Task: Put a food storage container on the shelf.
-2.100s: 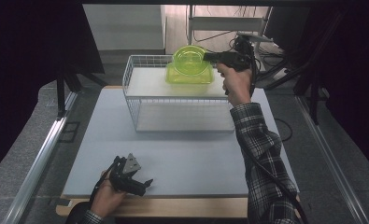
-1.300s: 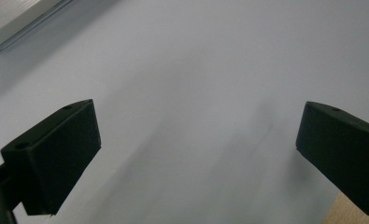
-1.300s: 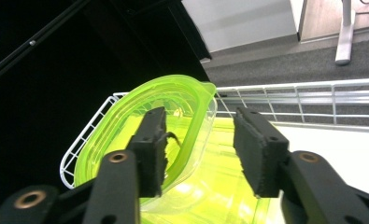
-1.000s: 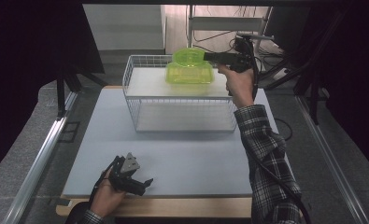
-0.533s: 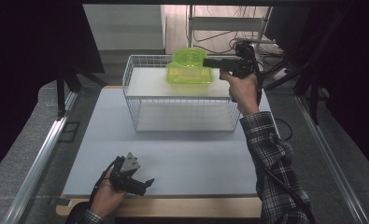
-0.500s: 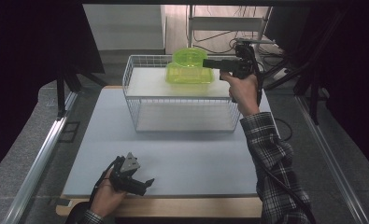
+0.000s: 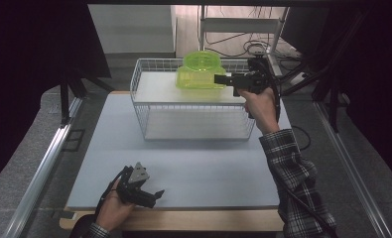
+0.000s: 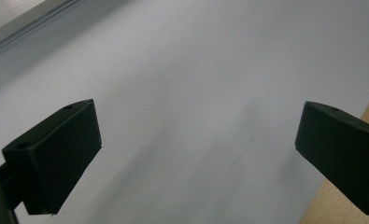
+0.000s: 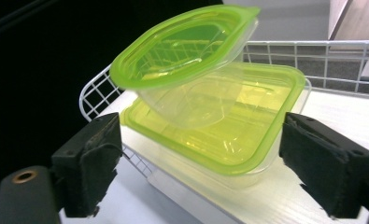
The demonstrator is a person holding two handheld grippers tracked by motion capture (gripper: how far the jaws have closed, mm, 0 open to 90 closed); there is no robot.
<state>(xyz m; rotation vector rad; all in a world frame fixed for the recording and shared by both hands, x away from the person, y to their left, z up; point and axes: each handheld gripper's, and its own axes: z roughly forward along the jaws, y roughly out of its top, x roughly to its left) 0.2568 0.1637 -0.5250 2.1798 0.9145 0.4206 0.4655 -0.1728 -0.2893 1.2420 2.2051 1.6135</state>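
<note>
Two clear green-lidded plastic tubs (image 9: 229, 135)

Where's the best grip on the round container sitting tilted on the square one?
Probably the round container's green lid rim, at its raised right edge, coming from the right gripper's side. It leans on the square container, so that edge stands free; the clear body looks slippery.

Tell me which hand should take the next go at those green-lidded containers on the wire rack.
Right. The right gripper is open just beside the round container stacked on the square container. The left gripper rests open at the table's near edge, far from both.
</note>
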